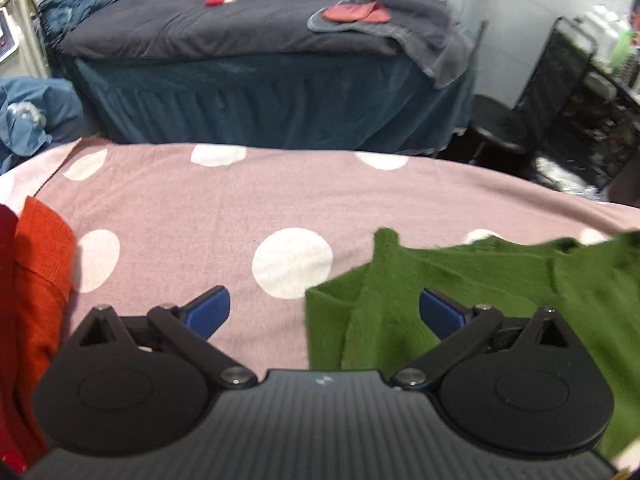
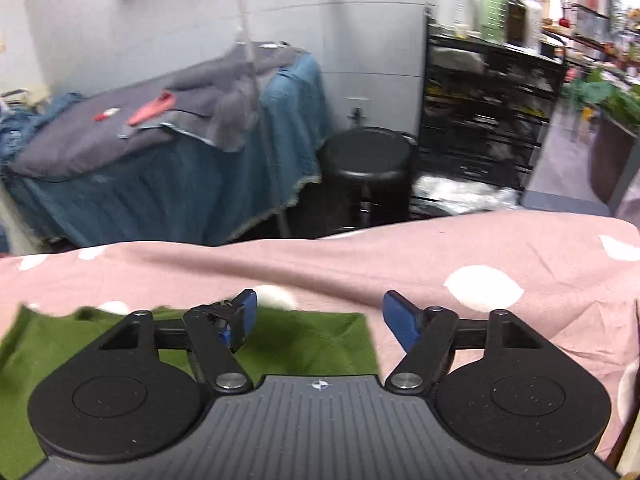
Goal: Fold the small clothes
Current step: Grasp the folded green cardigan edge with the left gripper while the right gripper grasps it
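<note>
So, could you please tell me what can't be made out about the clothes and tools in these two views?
- Green garment: its near part lies under the left tool; the right tool covers it likewise, so its overall shape is unclear.
- Orange-red clothes: cut off by the left wrist view's left edge.
- Shelf bottles: blurred, labels unreadable.

My left tongs point(image 1: 324, 314) gape wide above the pink dotted sheet point(image 1: 180, 200), gripping nothing. The green garment point(image 1: 500, 292) lies rumpled under my right finger, an orange garment point(image 1: 40, 280) piled at far left.
</note>
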`<state>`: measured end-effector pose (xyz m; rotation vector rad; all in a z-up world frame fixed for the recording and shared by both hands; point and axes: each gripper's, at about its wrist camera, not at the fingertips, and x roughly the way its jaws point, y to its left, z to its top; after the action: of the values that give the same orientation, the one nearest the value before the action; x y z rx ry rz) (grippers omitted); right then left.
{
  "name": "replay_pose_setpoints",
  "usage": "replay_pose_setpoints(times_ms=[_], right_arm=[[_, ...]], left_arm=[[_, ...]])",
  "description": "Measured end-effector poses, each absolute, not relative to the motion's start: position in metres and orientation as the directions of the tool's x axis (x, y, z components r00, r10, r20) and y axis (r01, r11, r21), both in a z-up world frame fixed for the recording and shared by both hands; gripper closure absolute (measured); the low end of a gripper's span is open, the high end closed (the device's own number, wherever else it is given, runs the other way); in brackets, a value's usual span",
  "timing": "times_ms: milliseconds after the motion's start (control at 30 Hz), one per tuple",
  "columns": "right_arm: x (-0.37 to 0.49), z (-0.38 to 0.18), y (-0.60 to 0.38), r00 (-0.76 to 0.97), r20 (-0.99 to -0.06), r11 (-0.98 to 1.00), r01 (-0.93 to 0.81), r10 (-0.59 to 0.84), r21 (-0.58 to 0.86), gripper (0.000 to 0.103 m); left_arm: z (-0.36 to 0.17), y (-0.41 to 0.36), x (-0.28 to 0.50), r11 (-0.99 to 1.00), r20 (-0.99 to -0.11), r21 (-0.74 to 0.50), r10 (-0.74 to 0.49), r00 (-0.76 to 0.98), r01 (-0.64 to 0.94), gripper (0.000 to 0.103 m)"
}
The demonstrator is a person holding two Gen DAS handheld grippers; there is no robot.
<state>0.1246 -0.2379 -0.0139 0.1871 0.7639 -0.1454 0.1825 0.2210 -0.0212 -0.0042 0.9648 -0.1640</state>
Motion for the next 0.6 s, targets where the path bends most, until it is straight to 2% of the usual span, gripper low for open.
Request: replay_pose_setpoints(times_ms=[133,200,267,367,600], right_arm=[[0.096,-0.003,-0.222,0.730,-0.683,0.988,0.109,-0.003,0.113,0.000],[0.078,-0.003,-0.215,0.731,-0.683,0.992,0.080,0.011,0.102,0.000],[0.061,-0.006,-0.213,0.722,-0.691,0.994,0.071,0.009,0.087,0.000],[0.038,-0.011,-0.218,0.692,-0.721,0.993,0.092,-0.013,0.070,0.001],[0.001,-0.023,-0.236,0.621,-0.781,0.993,0.117,-0.063,0.013,0.013]], left_arm=[[-0.015,0.220,0.128,0.979,-0.814,-0.053,-0.157,0.560,0.197,0.002],[-0.016,0.223,0.099,0.978,-0.822,-0.062,-0.162,0.546,0.197,0.006],[-0.027,0.228,0.074,0.981,-0.842,-0.087,-0.165,0.514,0.172,0.013],[-0.048,0.236,0.048,0.980,-0.862,-0.149,-0.196,0.467,0.135,0.015],[-0.072,0.250,0.032,0.962,-0.838,-0.262,-0.269,0.475,0.081,0.021]])
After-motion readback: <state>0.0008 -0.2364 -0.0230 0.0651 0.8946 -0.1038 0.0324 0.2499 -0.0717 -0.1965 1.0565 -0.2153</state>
